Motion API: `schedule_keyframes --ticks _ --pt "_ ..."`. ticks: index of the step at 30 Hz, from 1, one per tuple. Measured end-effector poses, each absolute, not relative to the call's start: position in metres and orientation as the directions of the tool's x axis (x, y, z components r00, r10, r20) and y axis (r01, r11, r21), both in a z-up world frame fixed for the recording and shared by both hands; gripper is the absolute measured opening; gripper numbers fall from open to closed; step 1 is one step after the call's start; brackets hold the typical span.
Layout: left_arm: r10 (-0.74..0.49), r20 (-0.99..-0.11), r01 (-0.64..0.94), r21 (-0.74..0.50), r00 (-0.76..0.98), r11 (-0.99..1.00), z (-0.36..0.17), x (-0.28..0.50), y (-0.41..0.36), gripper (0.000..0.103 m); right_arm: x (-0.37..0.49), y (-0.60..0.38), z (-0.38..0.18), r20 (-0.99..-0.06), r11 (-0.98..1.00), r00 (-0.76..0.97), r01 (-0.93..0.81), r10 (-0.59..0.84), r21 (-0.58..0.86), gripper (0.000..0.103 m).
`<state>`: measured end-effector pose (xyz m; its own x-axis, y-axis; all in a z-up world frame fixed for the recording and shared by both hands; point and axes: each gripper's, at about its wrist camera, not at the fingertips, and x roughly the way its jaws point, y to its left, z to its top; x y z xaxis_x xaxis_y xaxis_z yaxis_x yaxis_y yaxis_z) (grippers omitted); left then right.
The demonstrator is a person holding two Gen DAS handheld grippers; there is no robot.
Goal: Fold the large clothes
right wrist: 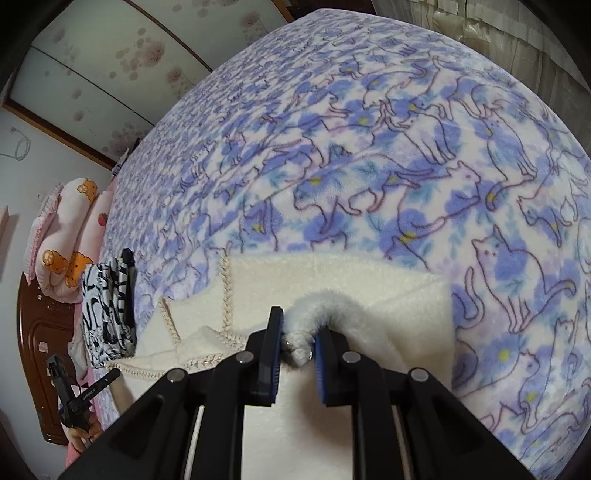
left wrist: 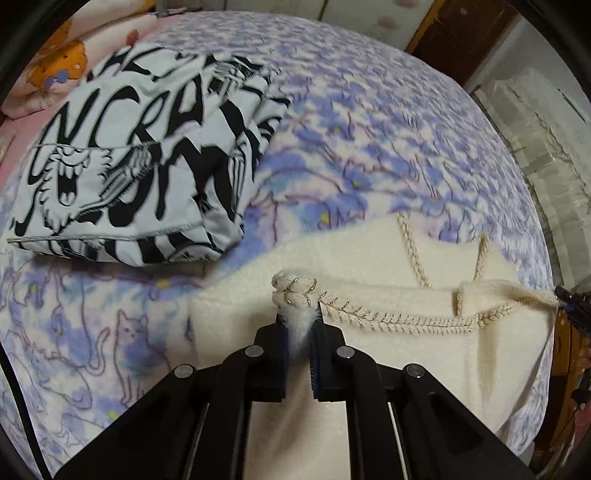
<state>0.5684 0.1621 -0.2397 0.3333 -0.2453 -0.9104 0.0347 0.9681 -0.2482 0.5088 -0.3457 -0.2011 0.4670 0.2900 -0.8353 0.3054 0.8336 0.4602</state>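
Observation:
A cream fuzzy garment (left wrist: 388,354) with braided gold-flecked trim lies on the bed, partly folded. My left gripper (left wrist: 299,314) is shut on a trimmed edge of it, with a knot of braid just past the fingertips. My right gripper (right wrist: 298,332) is shut on another bunched edge of the same garment (right wrist: 369,288). In the left wrist view the other gripper (left wrist: 570,299) shows at the far right, at the garment's stretched corner. In the right wrist view the other gripper (right wrist: 79,395) shows at the lower left.
A folded black-and-white printed garment (left wrist: 140,162) lies to the left on the blue cat-print blanket (right wrist: 406,147). Pink pillows (right wrist: 70,240) sit at the bed's head by a wooden headboard (right wrist: 40,369). Curtains (right wrist: 498,33) hang at the far side.

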Motion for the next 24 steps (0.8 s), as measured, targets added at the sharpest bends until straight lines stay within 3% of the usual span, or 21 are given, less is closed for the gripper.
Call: schedule_keyframes --ticks 12,20,22,24 --pt "-0.161 -0.898 -0.079 -0.210 0.410 0.974 -0.249 0.591 0.182 0.006 0.550 -0.341 -0.217 -0.786 0.819 0.537 0.272 0.306 0.505 0.014" --pt "-0.100 -0.921 -0.022 -0.117 0.378 0.993 -0.276 0.611 0.168 0.007 0.568 -0.355 -0.266 -0.844 0.809 0.455 0.359 0.283 0.465 0.014" --pt "-0.077 -0.923 0.003 -0.082 0.377 0.997 -0.276 0.609 0.163 0.009 0.567 -0.355 -0.266 -0.841 0.809 0.459 0.355 0.286 0.469 0.016" --pt "-0.073 -0.920 0.001 -0.079 0.386 0.997 -0.270 0.605 0.165 0.019 0.563 -0.354 -0.261 -0.834 0.811 0.470 0.344 0.288 0.474 0.017"
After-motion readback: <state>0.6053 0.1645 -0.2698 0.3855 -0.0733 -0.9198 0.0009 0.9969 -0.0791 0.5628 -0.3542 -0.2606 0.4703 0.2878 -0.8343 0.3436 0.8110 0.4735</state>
